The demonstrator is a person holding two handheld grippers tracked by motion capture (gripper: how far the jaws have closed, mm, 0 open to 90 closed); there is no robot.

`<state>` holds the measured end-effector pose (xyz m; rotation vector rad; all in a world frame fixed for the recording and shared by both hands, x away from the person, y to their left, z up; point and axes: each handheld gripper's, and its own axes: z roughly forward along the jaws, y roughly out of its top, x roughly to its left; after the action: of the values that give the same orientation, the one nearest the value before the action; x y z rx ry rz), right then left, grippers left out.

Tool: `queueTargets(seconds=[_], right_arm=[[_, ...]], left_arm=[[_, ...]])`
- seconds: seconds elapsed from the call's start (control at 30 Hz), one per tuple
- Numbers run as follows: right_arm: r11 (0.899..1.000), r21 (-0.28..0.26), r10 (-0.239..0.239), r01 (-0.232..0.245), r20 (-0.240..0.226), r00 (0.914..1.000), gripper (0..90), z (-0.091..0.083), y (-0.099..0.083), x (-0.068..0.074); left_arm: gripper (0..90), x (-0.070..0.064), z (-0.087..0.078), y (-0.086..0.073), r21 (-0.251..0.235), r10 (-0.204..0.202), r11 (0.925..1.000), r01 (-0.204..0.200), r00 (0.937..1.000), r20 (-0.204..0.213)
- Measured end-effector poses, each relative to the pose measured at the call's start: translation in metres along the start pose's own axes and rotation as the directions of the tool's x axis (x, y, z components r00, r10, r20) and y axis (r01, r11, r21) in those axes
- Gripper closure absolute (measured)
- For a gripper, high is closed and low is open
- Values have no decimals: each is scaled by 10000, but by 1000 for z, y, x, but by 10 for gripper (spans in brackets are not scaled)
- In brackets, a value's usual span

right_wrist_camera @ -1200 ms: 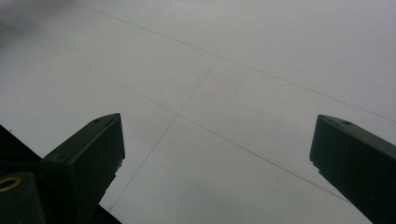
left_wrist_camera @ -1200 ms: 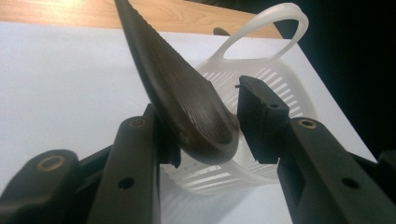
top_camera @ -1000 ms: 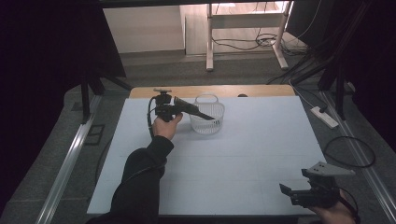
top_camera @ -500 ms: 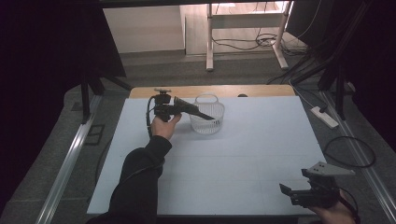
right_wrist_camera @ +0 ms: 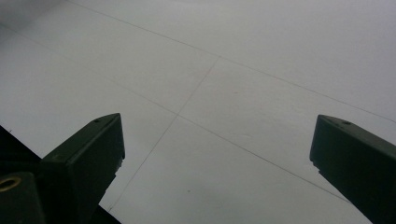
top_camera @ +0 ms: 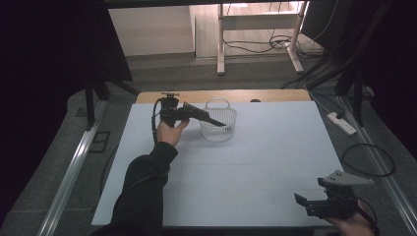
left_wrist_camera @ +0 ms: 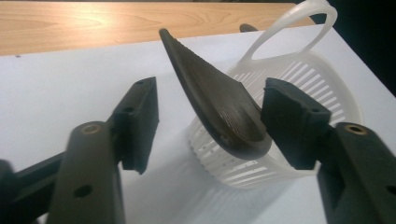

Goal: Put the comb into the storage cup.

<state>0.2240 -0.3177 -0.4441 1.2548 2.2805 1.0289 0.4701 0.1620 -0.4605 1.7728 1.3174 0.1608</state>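
Note:
A white slotted plastic basket point(top_camera: 220, 130) with a loop handle stands at the back of the white table point(top_camera: 275, 147). My left gripper point(top_camera: 195, 113) hovers just left of it, pointing at it. In the left gripper view a dark ribbed curved piece point(left_wrist_camera: 215, 98) stands between the jaws of the left gripper point(left_wrist_camera: 210, 107), over the near rim of the basket point(left_wrist_camera: 308, 70). It touches the right pad point(left_wrist_camera: 289, 121) and stays clear of the left one, so the jaws are open. My right gripper point(top_camera: 302, 201) rests at the table's near right corner, open and empty point(right_wrist_camera: 215, 140).
A strip of bare wooden tabletop point(top_camera: 221, 95) shows behind the white sheet. A power strip point(top_camera: 340, 123) and a cable loop point(top_camera: 369, 160) lie on the floor to the right. A metal rail point(top_camera: 69, 172) runs along the left side.

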Motion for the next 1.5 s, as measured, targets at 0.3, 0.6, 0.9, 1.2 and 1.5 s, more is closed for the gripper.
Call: queueTargets(seconds=[0.3,0.6,0.9,1.2,1.5], right_arm=[[10000,17,-28,28,8,10000,39,0,0,0],[10000,16,-35,35,5,10000,39,0,0,0],[10000,36,-36,36,5,10000,39,1,0,0],[10000,41,-41,41,26,10000,39,1,0,1],[10000,34,-9,9,41,10000,34,0,0,0]], left_arm=[[257,0,-6,3,-40,362,9993,-362,9993,-107],[139,-2,-12,4,148,1019,9947,-1014,9942,-352],[52,1,-22,4,280,1534,9878,-1530,9881,-132],[28,-3,-28,5,316,2204,9752,-2192,9745,-415],[14,-5,-34,2,239,2736,9619,-2725,9592,-715]])
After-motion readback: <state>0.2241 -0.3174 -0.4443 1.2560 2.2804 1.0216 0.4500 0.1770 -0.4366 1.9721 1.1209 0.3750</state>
